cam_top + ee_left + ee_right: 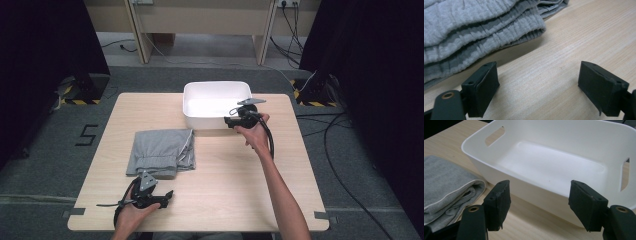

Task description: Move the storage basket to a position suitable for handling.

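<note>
A folded grey garment [160, 150] lies on the left half of the wooden table [230, 185]. Just below it, near the front edge, a hand holds my left gripper [165, 196] open; in the left gripper view the jaws [537, 85] stand wide over bare wood, with the garment's ribbed edge [474, 32] just beyond them. A white plastic bin [217, 84] stands at the table's far middle. At its front right side, my right gripper [229, 121] is open and holds nothing. In the right gripper view the jaws [539, 200] face the bin's near wall [534, 192], with the garment [446, 182] at left.
The bin has handle slots in its end walls and nothing inside. Bare wood spreads over the right half and the front of the table. Black curtains, stands and floor cables surround the table. A table's legs stand behind.
</note>
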`<state>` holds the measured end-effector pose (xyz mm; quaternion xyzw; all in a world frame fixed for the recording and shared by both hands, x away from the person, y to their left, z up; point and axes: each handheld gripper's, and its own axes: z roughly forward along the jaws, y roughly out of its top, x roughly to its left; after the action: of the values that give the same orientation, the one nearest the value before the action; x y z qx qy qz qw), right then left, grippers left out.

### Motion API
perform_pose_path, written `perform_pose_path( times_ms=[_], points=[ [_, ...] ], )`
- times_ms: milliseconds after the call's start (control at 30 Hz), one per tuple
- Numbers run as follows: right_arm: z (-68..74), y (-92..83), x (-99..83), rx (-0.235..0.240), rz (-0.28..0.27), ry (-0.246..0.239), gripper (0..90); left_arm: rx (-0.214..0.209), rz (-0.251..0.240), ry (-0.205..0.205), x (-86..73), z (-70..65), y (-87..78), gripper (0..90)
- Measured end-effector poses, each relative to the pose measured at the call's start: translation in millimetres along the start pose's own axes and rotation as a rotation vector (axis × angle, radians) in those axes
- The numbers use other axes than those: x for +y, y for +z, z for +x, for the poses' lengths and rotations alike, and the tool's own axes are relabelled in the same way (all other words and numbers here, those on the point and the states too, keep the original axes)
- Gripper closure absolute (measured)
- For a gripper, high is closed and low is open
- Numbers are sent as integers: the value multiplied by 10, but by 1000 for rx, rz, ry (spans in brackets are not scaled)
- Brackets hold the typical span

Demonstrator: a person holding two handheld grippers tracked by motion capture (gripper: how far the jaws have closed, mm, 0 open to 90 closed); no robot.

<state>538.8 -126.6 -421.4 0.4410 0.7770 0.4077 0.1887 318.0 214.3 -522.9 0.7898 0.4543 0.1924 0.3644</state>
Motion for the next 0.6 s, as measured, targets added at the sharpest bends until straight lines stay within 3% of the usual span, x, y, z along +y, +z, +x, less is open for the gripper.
perform_pose_path(
  times_ms=[200, 467, 600],
  points=[
    [-78, 87, -10, -7, -6, 26, 347, 0, -1, 0, 0, 0, 1, 154],
    [-105, 115, 41, -17, -22, 10, 346, 0, 1, 1, 0, 1, 0, 153],
    [-91, 162, 37, -29, 2, 5, 347, 0, 1, 1, 0, 1, 0, 153]
  ],
)
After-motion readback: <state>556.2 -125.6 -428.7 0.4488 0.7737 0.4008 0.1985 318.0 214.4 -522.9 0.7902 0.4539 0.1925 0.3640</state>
